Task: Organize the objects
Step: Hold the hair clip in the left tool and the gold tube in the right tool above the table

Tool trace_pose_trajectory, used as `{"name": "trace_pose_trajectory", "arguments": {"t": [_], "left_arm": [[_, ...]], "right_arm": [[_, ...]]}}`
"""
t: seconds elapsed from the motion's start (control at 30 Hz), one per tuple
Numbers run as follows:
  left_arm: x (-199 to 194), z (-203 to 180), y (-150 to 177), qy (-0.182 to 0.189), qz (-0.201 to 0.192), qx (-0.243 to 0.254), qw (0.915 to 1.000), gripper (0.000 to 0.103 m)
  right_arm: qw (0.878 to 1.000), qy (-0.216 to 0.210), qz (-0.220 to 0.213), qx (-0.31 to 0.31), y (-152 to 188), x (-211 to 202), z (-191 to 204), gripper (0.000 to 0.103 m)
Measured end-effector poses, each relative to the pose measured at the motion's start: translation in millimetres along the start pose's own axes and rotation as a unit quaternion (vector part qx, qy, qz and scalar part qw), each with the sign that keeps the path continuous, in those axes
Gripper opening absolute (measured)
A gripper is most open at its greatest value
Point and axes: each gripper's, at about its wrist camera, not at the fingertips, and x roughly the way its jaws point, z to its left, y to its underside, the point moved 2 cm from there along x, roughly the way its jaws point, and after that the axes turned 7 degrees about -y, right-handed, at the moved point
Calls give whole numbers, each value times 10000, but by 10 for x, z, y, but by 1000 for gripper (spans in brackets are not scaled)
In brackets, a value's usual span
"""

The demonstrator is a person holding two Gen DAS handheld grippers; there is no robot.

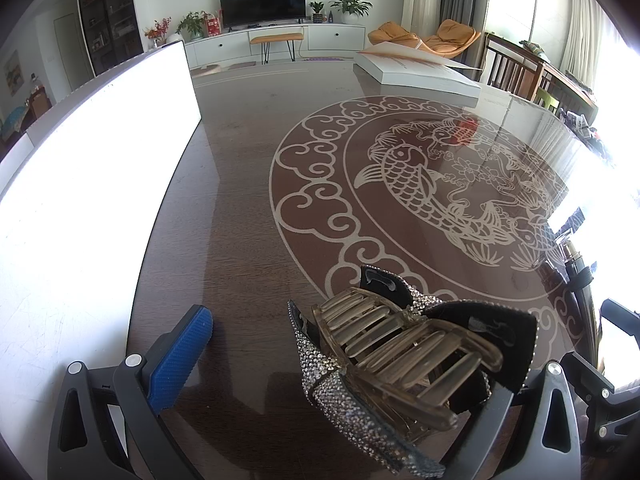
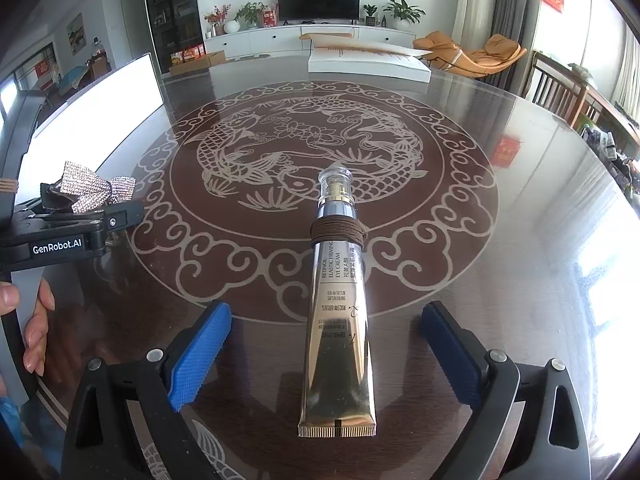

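My right claw (image 2: 326, 354) stands wide, its 2 blue pads clear on either side of a gold eye cream tube (image 2: 340, 320) that lies flat on the worktop (image 2: 520, 240). The tube runs from lower centre of the right wrist frame up toward the middle, crimped end nearest me, clear cap (image 2: 335, 184) pointing away over the fish pattern. A brown hair tie (image 2: 338, 232) is wound several times around its neck, just below the silver collar.

In the left wrist frame, my left claw (image 1: 340, 360) has a rhinestone hair clip (image 1: 400, 352) at lower right: translucent amber teeth, black bow wings edged with sparkling stones. It rests against the right finger, whose pad is hidden; the left blue pad (image 1: 180, 356) stands well apart from it, so I cannot tell whether it is gripped.

A white box (image 2: 368, 62) sits at the far edge of the worktop, upper centre.
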Motion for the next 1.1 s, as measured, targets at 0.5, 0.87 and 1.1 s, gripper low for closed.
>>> {"name": "trace_pose_trajectory", "arguments": {"t": [0.5,0.87,1.1], "left_arm": [[-1,-1,-1,0,-1,1,10000,103],[-5,4,6,7,0,-3,10000,103],[-6,5,7,6,-1,-3,10000,103]], "right_arm": [[10000,-10,21,-23,-1,4,16,99],[10000,-14,25,-26,9,8,31,99],[10000,-15,26,-26,8,6,31,100]]}}
